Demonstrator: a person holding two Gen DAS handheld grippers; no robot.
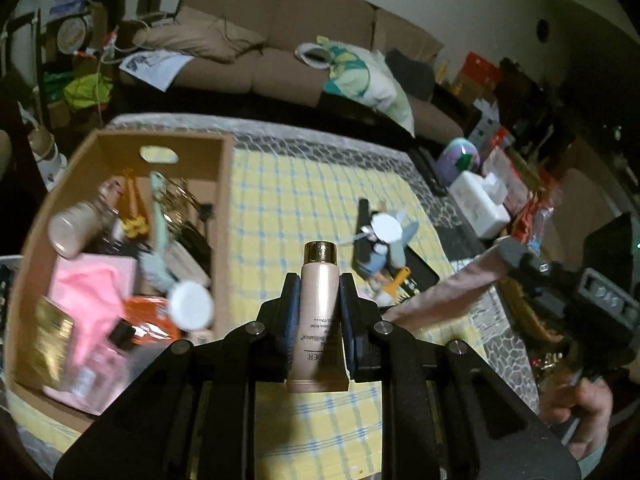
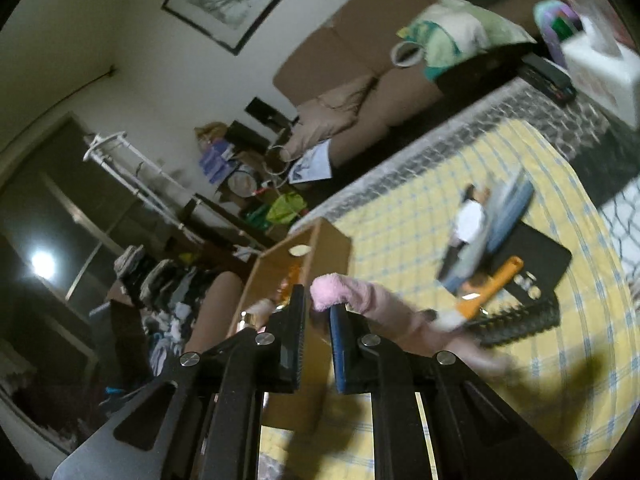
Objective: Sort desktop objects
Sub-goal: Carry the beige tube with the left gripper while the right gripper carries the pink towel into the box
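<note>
- Left gripper (image 1: pixel 319 292): jaws clamped on a pink gold-capped cosmetic bottle (image 1: pixel 318 316), beside the cardboard box (image 1: pixel 224 200).
- Right gripper (image 2: pixel 318 312): jaws nearly closed, apparently pinching a blurred pink fuzzy cloth (image 2: pixel 360 300).

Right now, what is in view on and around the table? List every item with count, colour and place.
cosmetic bottle: one, pale pink with gold cap, clamped in left tongs.
pink cloth: one, fuzzy pink, caught in right tongs, trailing over the table.
cardboard box: one, brown, table's left, full of mixed items.
doll: one, white and blue, mid-table.
black pad: one, under the doll.
orange tool: one, on the pad.
tablecloth: one, yellow check.
sofa: one, brown, behind.
hand: one, holding the right tongs.
</note>
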